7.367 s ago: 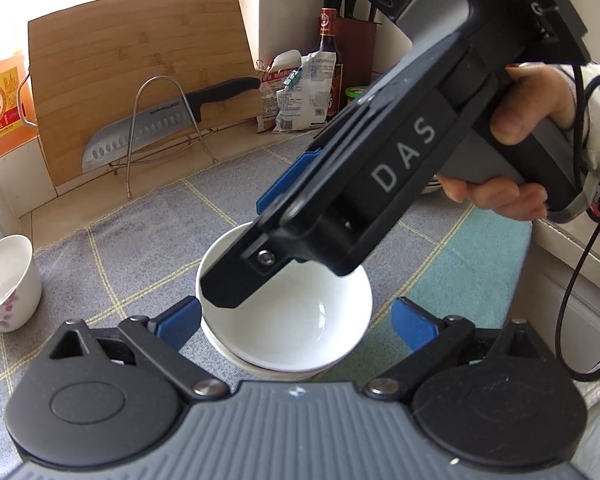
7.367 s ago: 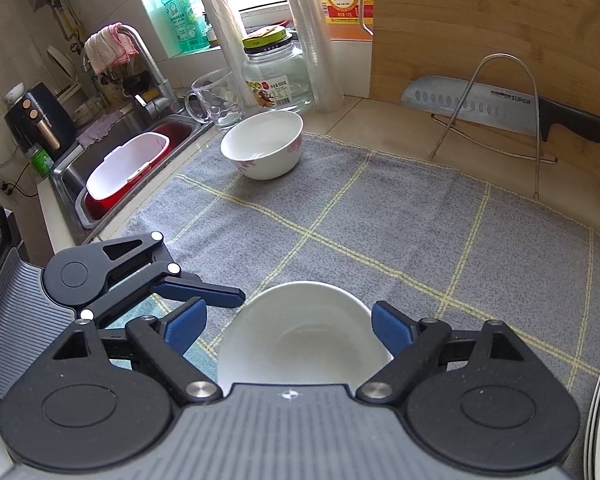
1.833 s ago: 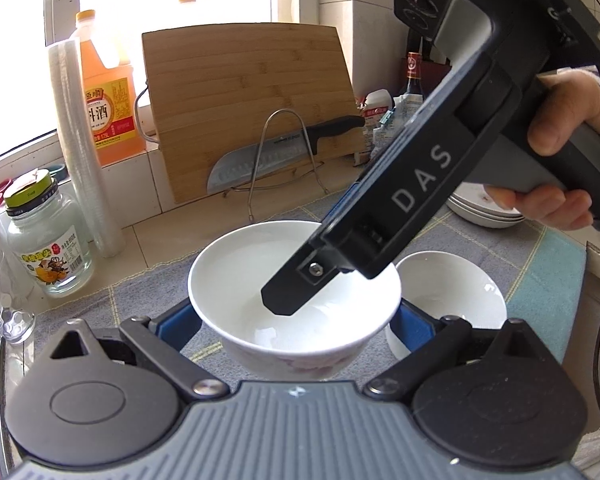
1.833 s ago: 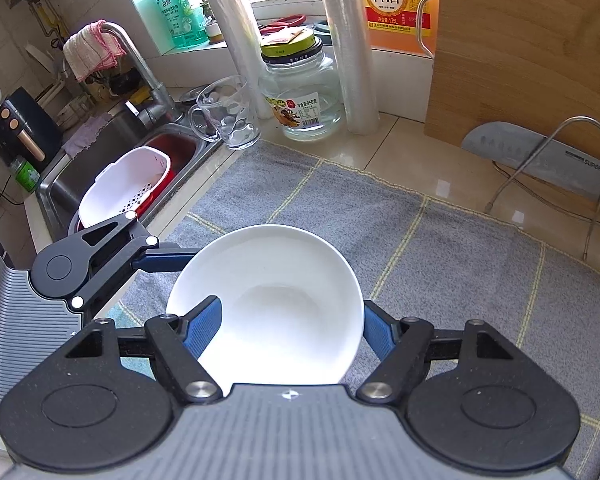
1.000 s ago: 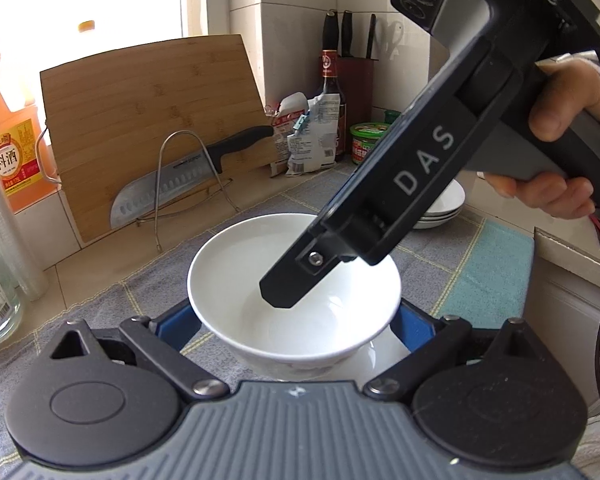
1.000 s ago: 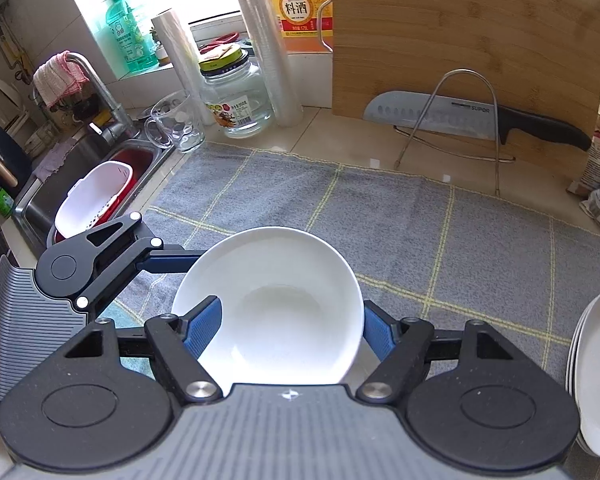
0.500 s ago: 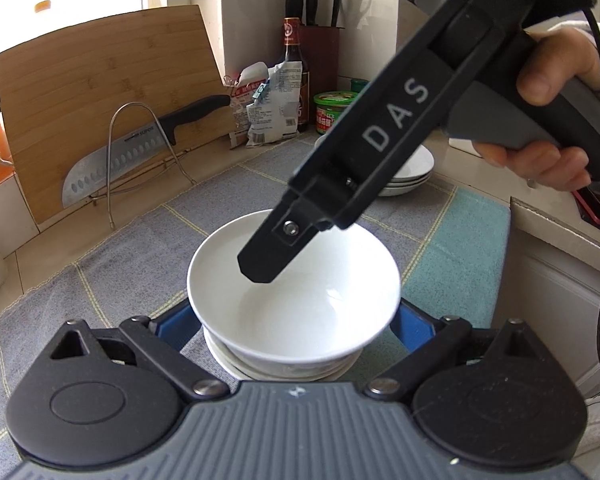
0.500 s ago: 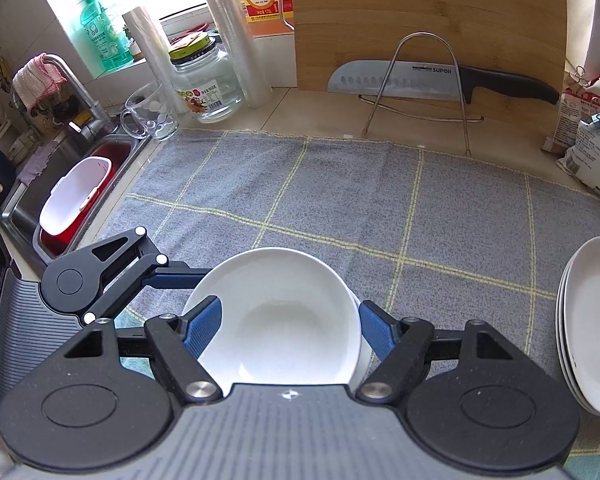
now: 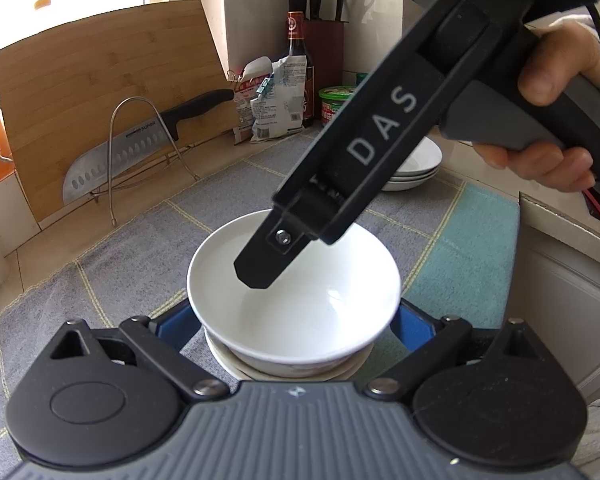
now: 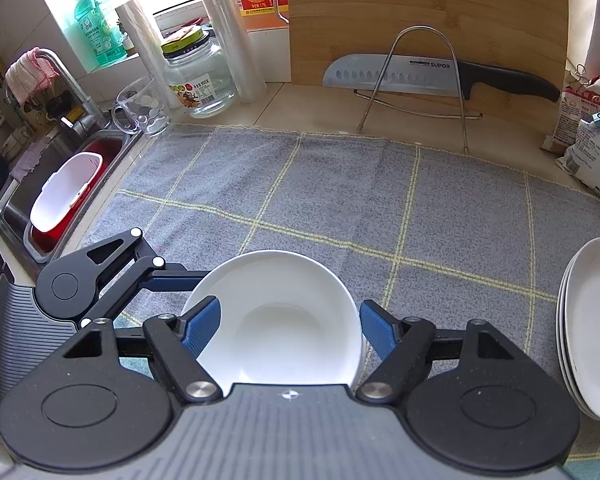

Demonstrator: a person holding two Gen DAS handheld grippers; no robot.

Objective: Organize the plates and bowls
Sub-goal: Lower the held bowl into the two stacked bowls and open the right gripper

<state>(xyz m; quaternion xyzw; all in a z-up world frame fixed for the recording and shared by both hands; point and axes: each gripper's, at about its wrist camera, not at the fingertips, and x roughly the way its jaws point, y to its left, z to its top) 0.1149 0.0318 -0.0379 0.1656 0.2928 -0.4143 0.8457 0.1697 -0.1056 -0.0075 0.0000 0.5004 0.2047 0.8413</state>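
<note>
Bowl [image 9: 300, 320], white and empty: sits upright, nested in a lower bowl [image 9: 352, 368] of the same white, whose rim shows as a thin crescent underneath. Stands on the grey cloth [image 10: 340, 184] with yellow check lines, spread over the tiled surface [image 10: 308, 108], near the cloth's front edge.

Left tool [image 9: 292, 326]: reaches in from the sink side and grasps the Bowl, one blue pad tight against each side of the rim.

Right tool [image 10: 288, 328]: points steeply down over the Bowl, with the Bowl between its blue pads. Has just been opening. Left pad lies at the rim; right pad stands clear of it with a visible gap. Released, then, not clenched. Held by a hand [image 9: 556, 112] wrapped round the grey handle.

Stack of plates [image 10: 592, 332]: rests well to the right of the two bowls, at the cloth's edge; carries a small brown mark on the top plate.

Behind the cloth: a knife [image 10: 420, 74] lying across a wire rack [image 10: 424, 40], both in front of a wooden cutting board [image 10: 420, 8] leaning on the wall.
</note>
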